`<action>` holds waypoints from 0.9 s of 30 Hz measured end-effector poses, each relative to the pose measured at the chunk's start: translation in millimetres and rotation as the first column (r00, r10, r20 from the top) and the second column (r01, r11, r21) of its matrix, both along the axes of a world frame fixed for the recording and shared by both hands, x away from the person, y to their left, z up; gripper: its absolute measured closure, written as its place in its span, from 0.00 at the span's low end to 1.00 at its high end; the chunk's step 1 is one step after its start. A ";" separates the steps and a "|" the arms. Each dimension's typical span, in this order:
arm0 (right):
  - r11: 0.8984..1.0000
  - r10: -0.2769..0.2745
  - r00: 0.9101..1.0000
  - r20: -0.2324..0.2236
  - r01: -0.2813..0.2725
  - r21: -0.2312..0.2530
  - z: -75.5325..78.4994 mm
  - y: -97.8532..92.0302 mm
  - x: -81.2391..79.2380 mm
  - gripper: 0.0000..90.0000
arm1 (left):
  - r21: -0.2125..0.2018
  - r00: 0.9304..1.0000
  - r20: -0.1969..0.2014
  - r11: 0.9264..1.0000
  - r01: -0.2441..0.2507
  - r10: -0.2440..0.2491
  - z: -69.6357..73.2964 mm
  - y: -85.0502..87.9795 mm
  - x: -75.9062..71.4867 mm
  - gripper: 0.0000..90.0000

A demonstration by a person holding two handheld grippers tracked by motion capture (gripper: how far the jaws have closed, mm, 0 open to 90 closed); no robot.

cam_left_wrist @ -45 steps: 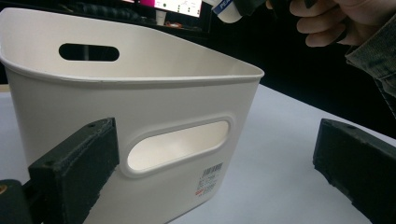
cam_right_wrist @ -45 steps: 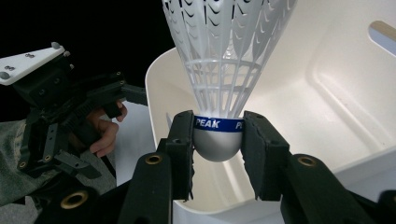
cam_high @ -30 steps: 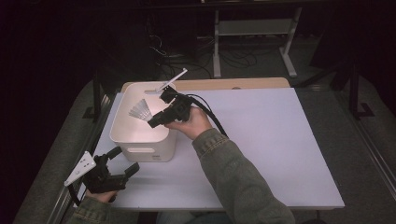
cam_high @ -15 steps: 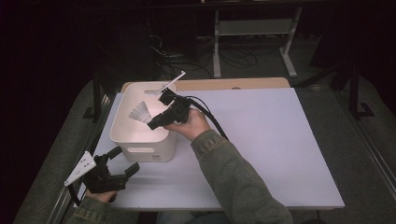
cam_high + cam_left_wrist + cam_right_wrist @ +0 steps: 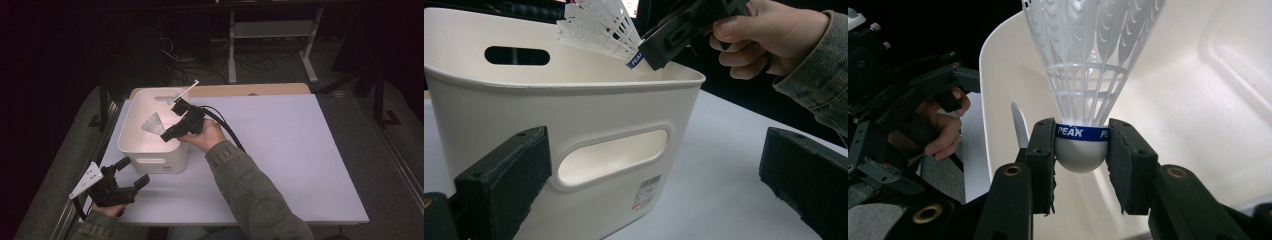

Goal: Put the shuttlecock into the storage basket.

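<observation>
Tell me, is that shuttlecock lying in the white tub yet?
Not yet. The right tongs grip the shuttlecock by its cork, holding it above the white tub, feathers pointing over the opening.

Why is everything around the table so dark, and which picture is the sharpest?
High view: light falls on the table and white bin, while the room behind sinks into near black. Right gripper view: sharpest, the shuttlecock is crisp enough to read its blue band. Left gripper view: the left gripper jaws up close look soft, and the bin's rim is bright.
</observation>
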State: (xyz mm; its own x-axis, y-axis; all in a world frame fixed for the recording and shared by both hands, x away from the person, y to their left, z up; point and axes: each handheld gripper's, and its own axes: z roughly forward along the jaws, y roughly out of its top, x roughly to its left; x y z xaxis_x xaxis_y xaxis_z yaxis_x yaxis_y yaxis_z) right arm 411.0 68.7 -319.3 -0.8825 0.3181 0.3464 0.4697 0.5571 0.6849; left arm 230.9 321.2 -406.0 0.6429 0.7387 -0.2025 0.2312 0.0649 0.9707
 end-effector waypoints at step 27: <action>0.999 -0.025 1.000 0.011 0.025 0.048 3.4 -7.7 1.5 0.32 | 0.014 1.000 0.000 1.000 0.004 -0.004 0.2 0.7 0.0 0.00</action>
State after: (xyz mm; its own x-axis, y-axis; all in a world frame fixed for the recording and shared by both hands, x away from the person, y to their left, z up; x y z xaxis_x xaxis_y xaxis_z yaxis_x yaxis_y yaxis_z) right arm 412.5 61.0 -316.0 -0.8786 0.3234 0.3514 0.4748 0.5119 0.7159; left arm 230.9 321.9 -405.9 0.6457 0.7390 -0.1923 0.2312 0.0508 0.9716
